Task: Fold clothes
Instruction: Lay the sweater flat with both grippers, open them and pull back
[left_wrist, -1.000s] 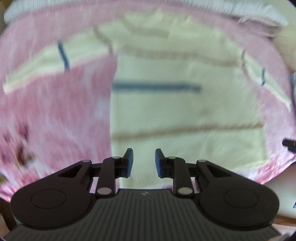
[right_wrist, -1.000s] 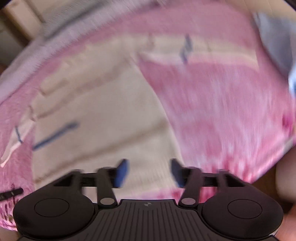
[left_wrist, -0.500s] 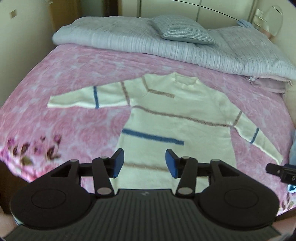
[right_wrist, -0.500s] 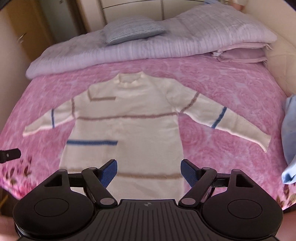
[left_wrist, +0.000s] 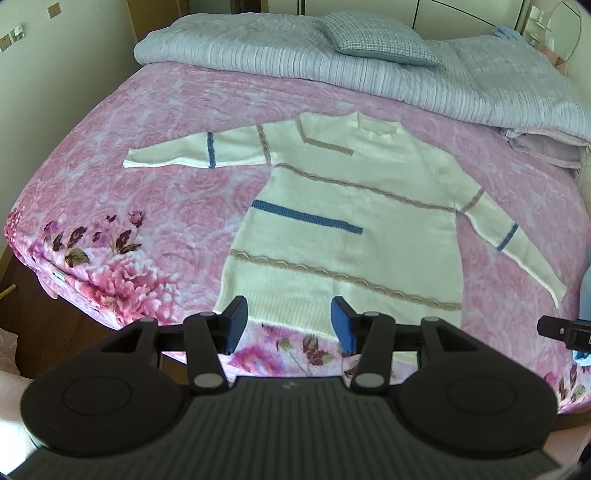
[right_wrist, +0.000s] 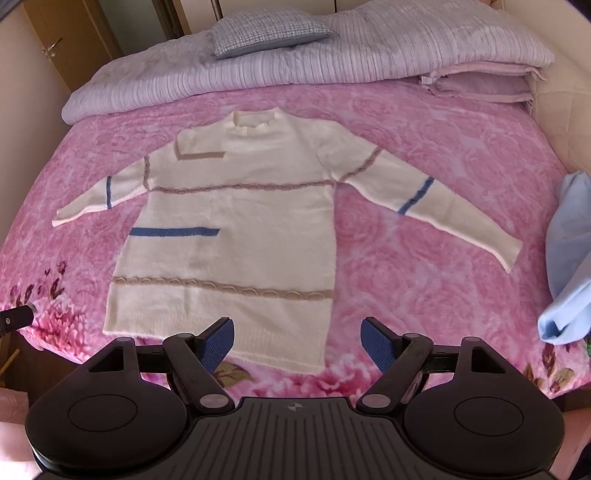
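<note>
A cream knit sweater (left_wrist: 351, 229) (right_wrist: 236, 236) with tan and blue stripes lies flat, face up, on the pink floral bedspread (left_wrist: 155, 206) (right_wrist: 406, 280), both sleeves spread out to the sides. My left gripper (left_wrist: 288, 325) hovers open above the hem near the foot of the bed, with nothing between its blue pads. Over the hem's right corner my right gripper (right_wrist: 297, 341) stands open wider, also holding nothing. The tip of the right gripper (left_wrist: 561, 328) shows at the right edge of the left wrist view.
A folded lilac quilt (left_wrist: 406, 62) (right_wrist: 295, 62) with a checked pillow (left_wrist: 373, 37) (right_wrist: 266, 31) runs across the head of the bed. A light blue garment (right_wrist: 569, 258) lies at the bed's right edge. Wooden floor (left_wrist: 55, 325) shows at the near left.
Both grippers have pulled back and up from close over the sweater, so the whole bed is in view. Both jaws have opened wider.
</note>
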